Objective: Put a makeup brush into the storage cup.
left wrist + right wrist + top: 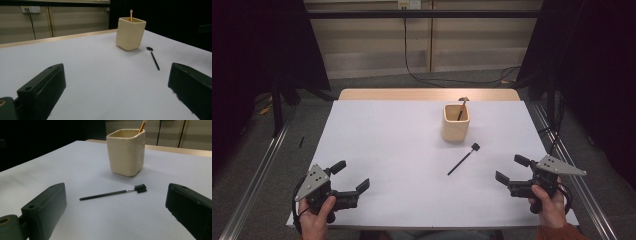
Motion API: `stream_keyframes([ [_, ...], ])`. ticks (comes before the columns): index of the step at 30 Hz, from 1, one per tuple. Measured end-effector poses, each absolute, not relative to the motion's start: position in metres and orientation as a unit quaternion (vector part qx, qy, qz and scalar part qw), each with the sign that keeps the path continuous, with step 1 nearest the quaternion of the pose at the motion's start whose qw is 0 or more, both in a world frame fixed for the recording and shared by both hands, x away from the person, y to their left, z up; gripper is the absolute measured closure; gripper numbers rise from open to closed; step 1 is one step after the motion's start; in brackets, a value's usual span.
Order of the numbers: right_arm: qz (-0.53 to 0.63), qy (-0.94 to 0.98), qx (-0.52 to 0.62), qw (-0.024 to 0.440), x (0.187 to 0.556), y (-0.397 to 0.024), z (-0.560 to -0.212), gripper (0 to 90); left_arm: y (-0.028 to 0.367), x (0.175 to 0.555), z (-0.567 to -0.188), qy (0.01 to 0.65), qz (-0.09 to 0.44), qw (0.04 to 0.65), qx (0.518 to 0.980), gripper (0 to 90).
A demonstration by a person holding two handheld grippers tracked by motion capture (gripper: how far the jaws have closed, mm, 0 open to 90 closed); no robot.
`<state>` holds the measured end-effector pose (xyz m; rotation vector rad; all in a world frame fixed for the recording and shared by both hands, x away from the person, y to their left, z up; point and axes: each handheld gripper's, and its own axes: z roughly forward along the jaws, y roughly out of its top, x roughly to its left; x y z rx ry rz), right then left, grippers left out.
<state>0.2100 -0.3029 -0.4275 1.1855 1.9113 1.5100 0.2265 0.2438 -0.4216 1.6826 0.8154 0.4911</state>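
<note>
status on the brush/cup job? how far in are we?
Possibly half done: one brush with a wooden handle already stands in the cream cup. Nothing is in hand: the left gripper and right gripper are both open, low near the table's front edge. Left: the black brush lies flat in front of the cup, nearer the right gripper, not yet picked up.
</note>
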Motion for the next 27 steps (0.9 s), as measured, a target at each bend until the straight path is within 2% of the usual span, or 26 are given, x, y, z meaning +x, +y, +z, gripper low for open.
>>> stream_keyframes([
  [15, 0.547, 0.700, 0.405, 0.215, 0.228, -0.296, -0.417, 2.2, 0.242, 0.225, -0.421, 0.347, 0.212, 0.568, 0.716, 1.3],
  [27, 0.550, 0.709, 0.389, 0.208, 0.260, -0.282, -0.403, 1.9, 0.242, 0.226, -0.421, 0.348, 0.208, 0.569, 0.716, 1.3],
])
